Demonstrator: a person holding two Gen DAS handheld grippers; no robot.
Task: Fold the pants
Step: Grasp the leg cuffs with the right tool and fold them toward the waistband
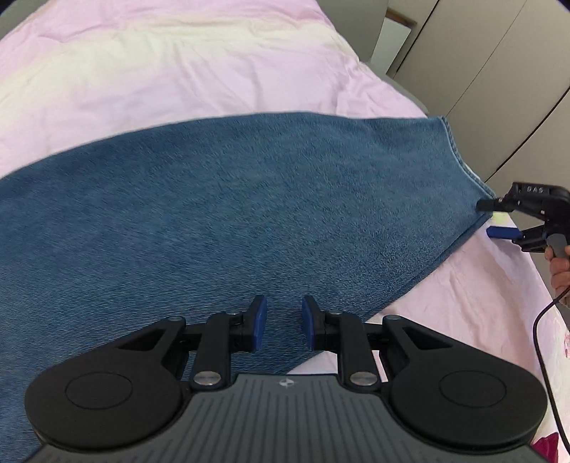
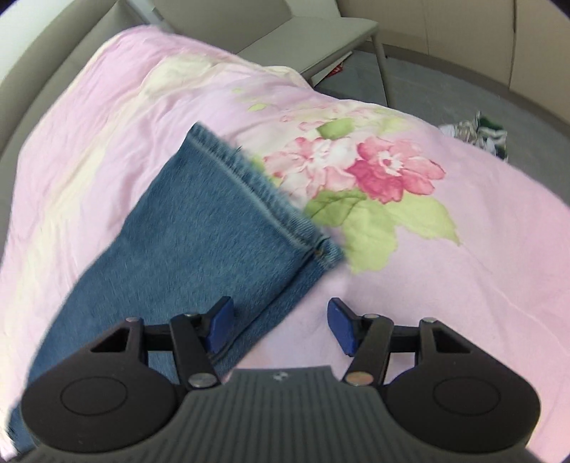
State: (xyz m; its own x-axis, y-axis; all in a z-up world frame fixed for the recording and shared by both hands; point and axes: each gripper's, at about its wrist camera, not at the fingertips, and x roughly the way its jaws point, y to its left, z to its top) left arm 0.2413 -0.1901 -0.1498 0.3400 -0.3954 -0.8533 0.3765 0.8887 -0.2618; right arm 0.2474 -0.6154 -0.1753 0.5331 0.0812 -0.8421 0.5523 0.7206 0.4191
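Blue denim pants [image 1: 221, 213] lie flat across a pink bedspread [image 1: 178, 71]. My left gripper [image 1: 284, 326] is open and empty, hovering over the near edge of the denim. The leg hem end [image 2: 256, 185] shows in the right wrist view, lying on the floral part of the bedspread [image 2: 481, 249]. My right gripper [image 2: 279, 324] is open wide and empty; its left finger is over the leg's near edge, its right finger over bare sheet. It also shows in the left wrist view [image 1: 493, 219] at the hem corner, jaws apart.
The bed's right edge drops to a grey floor [image 2: 445, 82]. A grey bench [image 2: 320, 32] stands beyond the bed, and a pile of clothes [image 2: 477, 131] lies on the floor. Pale cabinets [image 1: 498, 64] stand to the right. A black cable [image 1: 545, 342] hangs by the hand.
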